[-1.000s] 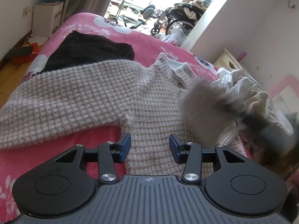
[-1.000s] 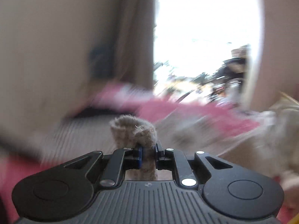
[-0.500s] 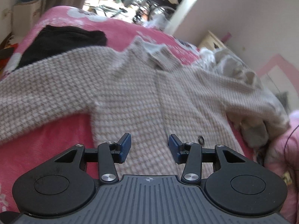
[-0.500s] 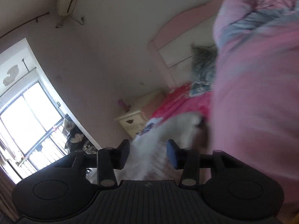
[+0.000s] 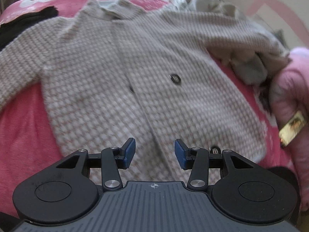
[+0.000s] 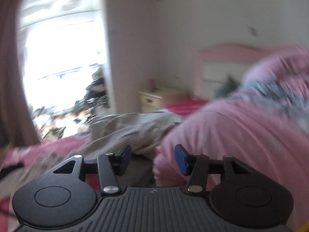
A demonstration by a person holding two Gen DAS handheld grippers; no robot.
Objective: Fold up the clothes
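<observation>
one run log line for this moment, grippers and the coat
step: coat spread flat | coat: front up on pink bed cover | left gripper: open, empty, over hem | right gripper: open, empty, jaws just opened

The checked cardigan (image 5: 123, 73) lies spread flat, leaving open air above it. A heap of pale clothes (image 5: 210, 5) and pink bedding (image 5: 289, 89) crowd its right edge; a black garment (image 5: 21, 25) borders the far left. Bare pink bedspread (image 5: 21, 127), seemingly unobstructed, flanks the near left.
</observation>
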